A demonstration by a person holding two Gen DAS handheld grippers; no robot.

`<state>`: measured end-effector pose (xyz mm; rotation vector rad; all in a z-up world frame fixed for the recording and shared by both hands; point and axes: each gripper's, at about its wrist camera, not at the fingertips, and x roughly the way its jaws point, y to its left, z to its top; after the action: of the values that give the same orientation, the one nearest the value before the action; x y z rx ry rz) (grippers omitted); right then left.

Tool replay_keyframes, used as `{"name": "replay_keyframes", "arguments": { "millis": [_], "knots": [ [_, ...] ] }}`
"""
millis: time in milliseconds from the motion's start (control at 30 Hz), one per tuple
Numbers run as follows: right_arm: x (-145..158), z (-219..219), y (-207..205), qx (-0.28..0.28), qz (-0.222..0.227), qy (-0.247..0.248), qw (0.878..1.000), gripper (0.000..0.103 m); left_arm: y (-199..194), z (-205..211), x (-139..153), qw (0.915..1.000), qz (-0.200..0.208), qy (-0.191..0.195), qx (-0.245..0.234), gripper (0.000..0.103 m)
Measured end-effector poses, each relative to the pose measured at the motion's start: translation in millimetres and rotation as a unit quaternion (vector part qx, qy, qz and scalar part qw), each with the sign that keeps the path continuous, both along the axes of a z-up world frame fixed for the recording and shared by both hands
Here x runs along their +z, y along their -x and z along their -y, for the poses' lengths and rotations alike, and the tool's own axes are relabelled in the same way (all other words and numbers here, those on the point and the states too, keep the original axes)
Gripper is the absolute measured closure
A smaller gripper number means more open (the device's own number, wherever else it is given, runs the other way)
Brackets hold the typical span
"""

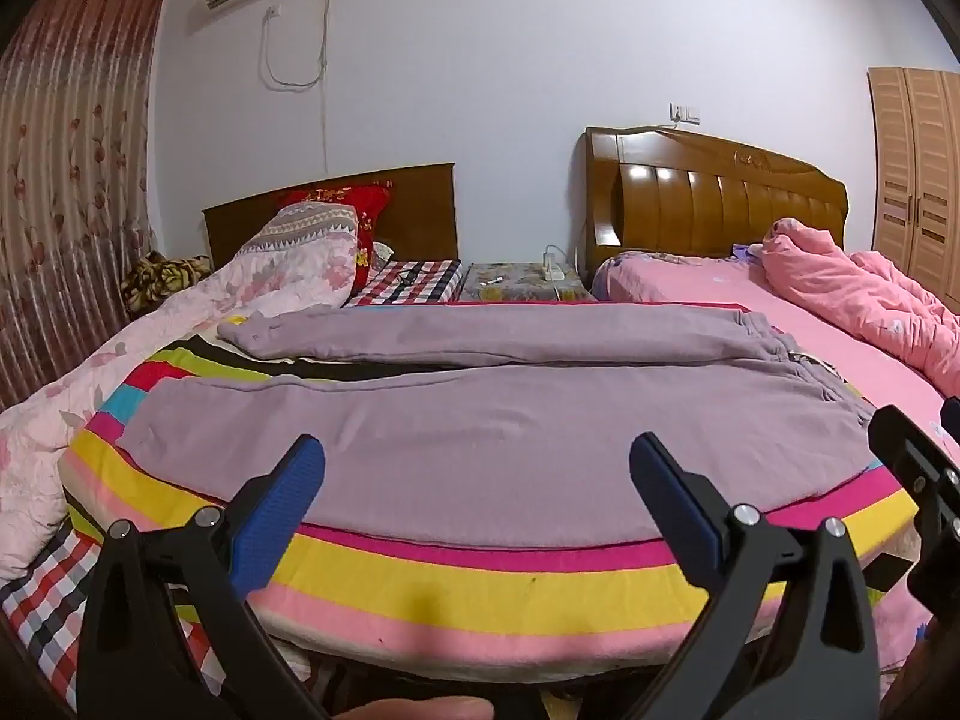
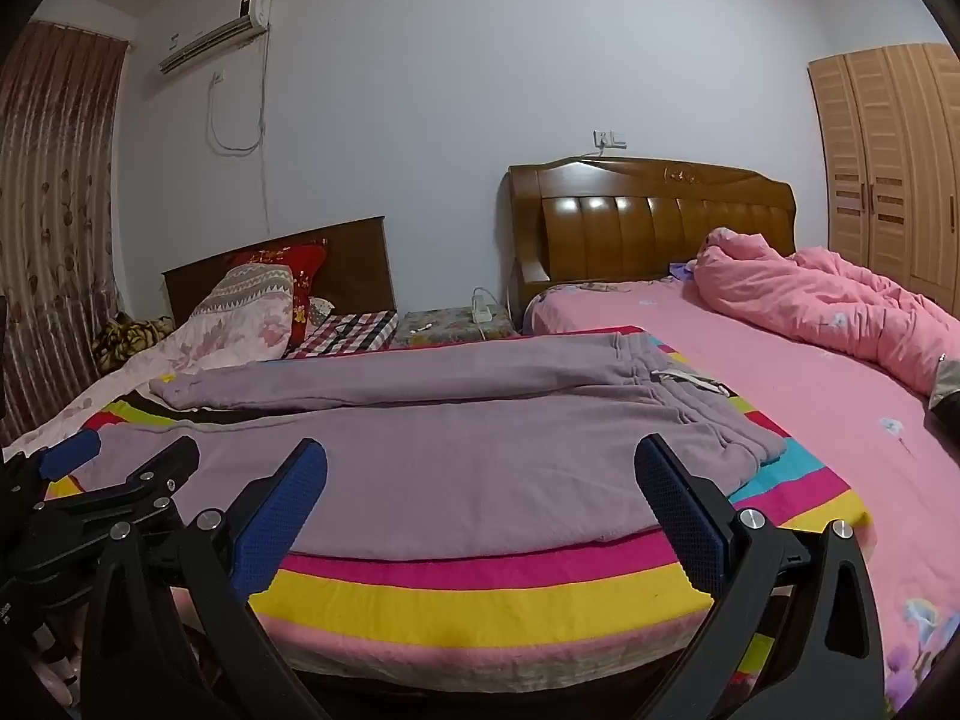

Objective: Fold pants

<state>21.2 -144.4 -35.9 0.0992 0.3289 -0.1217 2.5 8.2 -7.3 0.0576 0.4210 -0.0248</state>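
Note:
Lilac sweatpants (image 1: pixel 480 420) lie spread flat on a bright striped blanket (image 1: pixel 480 576), legs pointing left, waistband at the right. They also show in the right wrist view (image 2: pixel 456 456). My left gripper (image 1: pixel 477 468) is open and empty, just in front of the near leg above the blanket's front edge. My right gripper (image 2: pixel 480 468) is open and empty, in front of the near leg toward the waistband (image 2: pixel 738 444). The right gripper's side shows at the right edge of the left wrist view (image 1: pixel 918 468). The left gripper shows at the left of the right wrist view (image 2: pixel 114 480).
A floral quilt (image 1: pixel 180 324) and pillows are heaped at the left. A pink bed (image 2: pixel 810 408) with a crumpled pink duvet (image 2: pixel 840 312) lies to the right. A nightstand (image 1: pixel 522 282) stands between two wooden headboards. A wardrobe (image 2: pixel 888 162) is at the far right.

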Motion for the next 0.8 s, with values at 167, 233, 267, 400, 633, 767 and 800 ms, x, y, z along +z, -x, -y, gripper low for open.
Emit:
{"name": "replay_keyframes", "arguments": {
  "millis": [167, 233, 267, 400, 633, 767, 800],
  "knots": [
    [-3.7, -0.8, 1.2, 0.0, -0.004, -0.004, 1.0, 0.004, 0.0, -0.8, -1.0, 1.0, -0.001, 0.0, 0.0, 0.001],
    [-4.3, 0.1, 0.2, 0.0, -0.006, -0.007, 1.0, 0.004, 1.9, 3.4, 2.6, 1.0, -0.003, -0.001, 0.001, 0.001],
    [-4.6, 0.2, 0.4, 0.0, -0.007, -0.007, 1.0, 0.004, 1.1, 4.1, 2.5, 1.0, -0.005, -0.001, 0.001, 0.001],
    [-5.8, 2.3, -0.4, 0.001, -0.009, -0.01, 1.0, 0.004, 2.3, 4.7, 1.7, 1.0, -0.007, -0.002, 0.001, 0.001],
    [-5.1, 2.3, -0.3, 0.0, -0.01, -0.01, 1.0, 0.004, 1.8, 4.9, 0.7, 1.0, -0.008, -0.002, 0.001, 0.001],
    [-5.9, 1.4, -0.3, 0.001, -0.01, -0.011, 1.0, 0.004, 1.5, 4.7, 0.8, 1.0, -0.008, -0.002, 0.001, 0.001],
    [-5.9, 1.3, -0.3, 0.001, -0.01, -0.01, 1.0, 0.004, 1.4, 4.6, 0.5, 1.0, -0.009, -0.003, 0.001, 0.001]
  ]
}}
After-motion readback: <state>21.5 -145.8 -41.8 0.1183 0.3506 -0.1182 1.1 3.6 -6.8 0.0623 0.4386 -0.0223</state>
